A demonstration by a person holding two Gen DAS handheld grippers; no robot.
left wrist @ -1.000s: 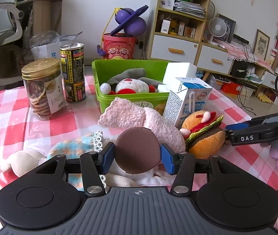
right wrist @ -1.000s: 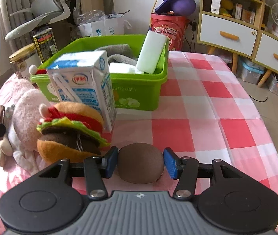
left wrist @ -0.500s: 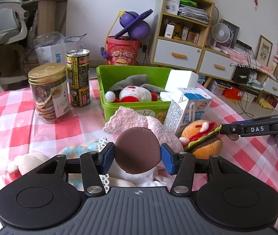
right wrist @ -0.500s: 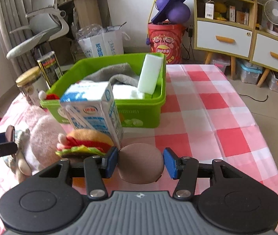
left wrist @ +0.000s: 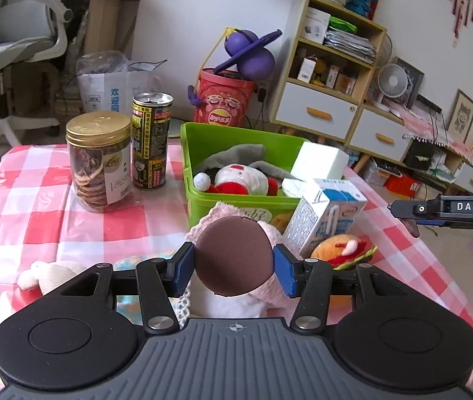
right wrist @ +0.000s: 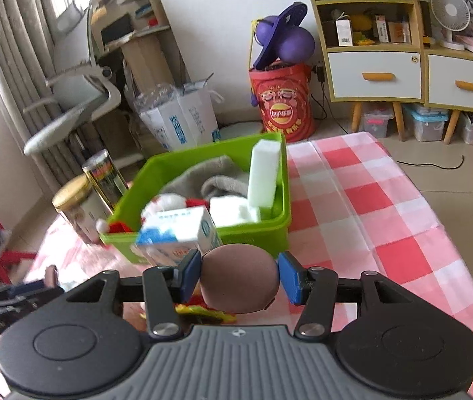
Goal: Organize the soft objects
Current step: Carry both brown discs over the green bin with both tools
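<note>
- Checked tablecloth (left wrist: 19, 200) crowded; green bin (left wrist: 203, 133) already holding soft toys; burger plush (left wrist: 340, 250) outside it, beside milk carton (left wrist: 330, 213).
- Left gripper (left wrist: 233, 263) clamped on brown disc (left wrist: 233, 256).
- Right gripper (right wrist: 240, 280) seemingly pinching brown puff (right wrist: 240, 283); pad contact unclear.
- Likely mid-carry; next, over the bin and release inside.

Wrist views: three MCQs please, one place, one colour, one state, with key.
1. Milk carton versus green bin: A inside it; B on the table in front of it; C behind it.
2. Jar lid colour: A gold; B red; C blue.
3. White foam block: A flat on the floor; B standing on end in the bin; C in a claw.
Key: 1 B, it stands outside the front wall. 2 A, it shines gold. 3 B, it leans upright against the bin wall.
</note>
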